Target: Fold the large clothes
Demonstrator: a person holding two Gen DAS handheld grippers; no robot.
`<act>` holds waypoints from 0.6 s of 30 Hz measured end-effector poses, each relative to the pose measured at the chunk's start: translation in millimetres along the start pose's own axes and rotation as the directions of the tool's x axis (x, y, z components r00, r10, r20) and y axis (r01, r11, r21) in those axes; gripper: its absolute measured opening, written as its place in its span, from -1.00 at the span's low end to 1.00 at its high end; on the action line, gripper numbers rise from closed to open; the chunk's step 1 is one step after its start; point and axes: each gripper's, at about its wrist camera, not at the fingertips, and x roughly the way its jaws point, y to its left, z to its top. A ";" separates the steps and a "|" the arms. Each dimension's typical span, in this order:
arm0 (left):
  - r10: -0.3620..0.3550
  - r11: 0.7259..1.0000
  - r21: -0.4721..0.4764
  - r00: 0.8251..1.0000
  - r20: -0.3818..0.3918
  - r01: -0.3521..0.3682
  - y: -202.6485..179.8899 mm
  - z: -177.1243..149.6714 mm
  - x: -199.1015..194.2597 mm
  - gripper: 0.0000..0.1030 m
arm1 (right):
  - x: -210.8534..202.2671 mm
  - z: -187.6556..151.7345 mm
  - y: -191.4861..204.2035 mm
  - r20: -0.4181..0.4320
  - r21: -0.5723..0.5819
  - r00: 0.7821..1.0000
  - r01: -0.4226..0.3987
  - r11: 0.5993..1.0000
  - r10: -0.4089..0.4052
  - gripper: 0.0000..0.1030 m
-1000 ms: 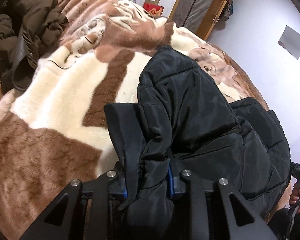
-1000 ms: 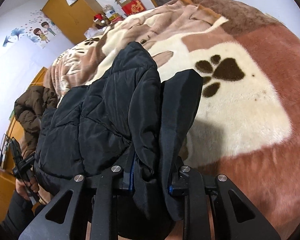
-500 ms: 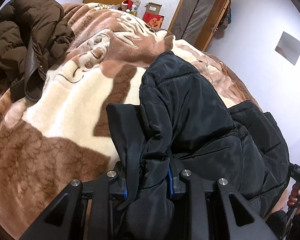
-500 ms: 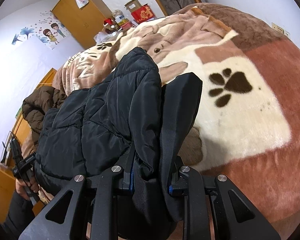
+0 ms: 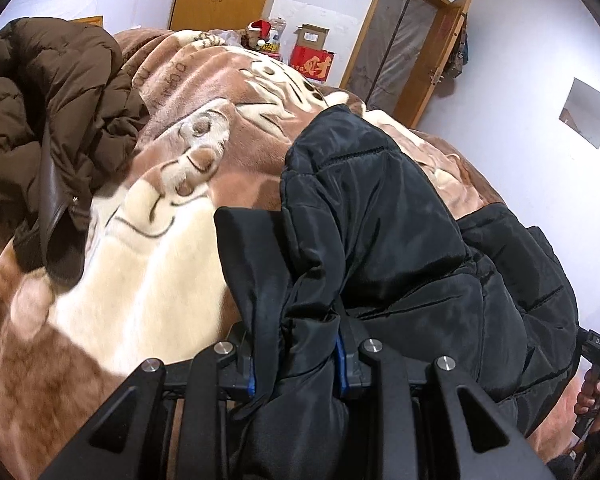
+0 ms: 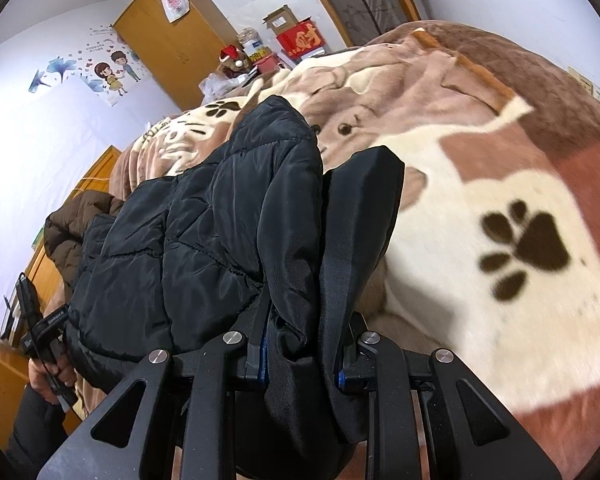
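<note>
A black puffer jacket [image 5: 400, 240] hangs between both grippers above the bed's brown and cream blanket [image 5: 148, 280]. My left gripper [image 5: 296, 364] is shut on a bunched edge of the jacket, with fabric filling the space between its fingers. My right gripper [image 6: 304, 356] is shut on the jacket's other edge [image 6: 228, 232], with a flat black flap [image 6: 360, 216] standing up between the fingers. The fingertips of both grippers are hidden by fabric.
A brown puffer jacket [image 5: 48, 120] lies heaped at the bed's left side, also in the right wrist view [image 6: 72, 232]. A wooden wardrobe [image 6: 180, 40], boxes [image 5: 312, 56] and a door [image 5: 404, 48] stand beyond the bed. The blanket [image 6: 520, 240] shows a paw print.
Both grippers have lifted and tilted upward with the black jacket still held; more of the far room and the brown jacket have come into view.
</note>
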 end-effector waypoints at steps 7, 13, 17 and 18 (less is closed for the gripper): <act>0.018 0.999 -0.025 0.997 -0.080 -0.020 26.4 2.9 76.0 -0.44 | 71.9 0.1 -25.5 -0.099 0.049 0.994 0.060 0.997 -0.055 -0.50; 0.032 0.990 -0.135 0.989 -0.147 -0.052 60.0 -38.0 119.4 -0.31 | 97.5 -21.0 -53.4 -0.167 0.084 0.981 0.114 0.990 -0.098 -0.18; 0.051 0.986 -0.148 0.988 -0.147 -0.073 63.7 -37.0 115.9 -0.09 | 93.5 -15.5 -54.8 -0.176 0.092 0.978 0.126 0.988 -0.109 -0.09; 0.057 0.984 -0.160 0.987 -0.150 -0.082 66.2 -34.7 113.2 -0.03 | 89.1 -15.2 -55.6 -0.180 0.100 0.978 0.129 0.987 -0.110 -0.04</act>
